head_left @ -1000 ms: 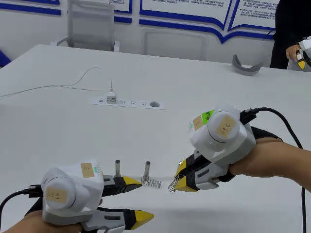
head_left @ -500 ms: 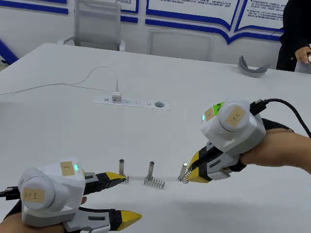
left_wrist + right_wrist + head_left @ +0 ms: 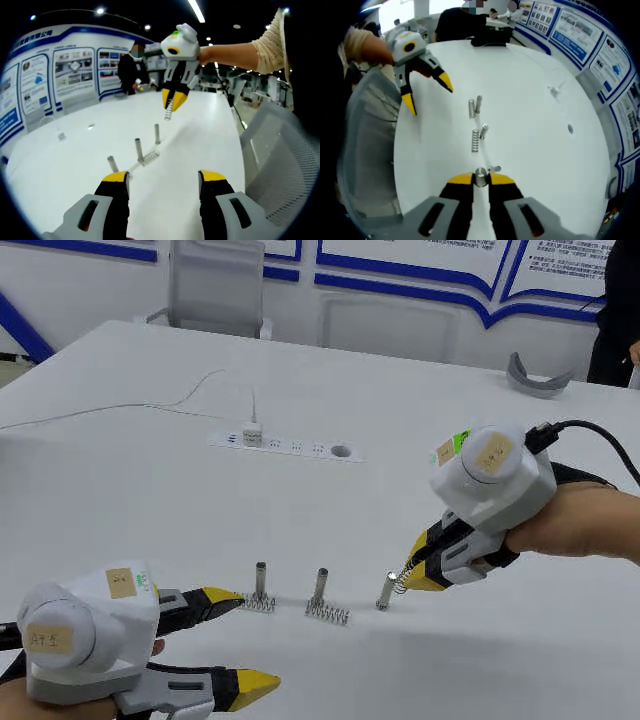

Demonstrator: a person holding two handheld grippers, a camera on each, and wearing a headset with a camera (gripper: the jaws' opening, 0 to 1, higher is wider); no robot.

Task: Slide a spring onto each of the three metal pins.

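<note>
Head view: a spring [image 3: 404,580] is clamped in the right gripper [image 3: 418,575] above the right-hand pin [image 3: 386,591]. Left gripper view: the left gripper [image 3: 164,176] is held with jaws apart. Right gripper view: two springs [image 3: 475,141] are seen beside the other pins [image 3: 483,131].

White left tongs [image 3: 256,638], right tongs [image 3: 411,576], yellow tips, black cable [image 3: 590,426], tan labels [image 3: 494,453]

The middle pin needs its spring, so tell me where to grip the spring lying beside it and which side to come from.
Pinch the spring across its middle coils, coming from above on the near side. It lies flat on the table, lengthwise past the foot of the middle pin, so the pin likely blocks the far side. The open left hand-held gripper is close.
</note>
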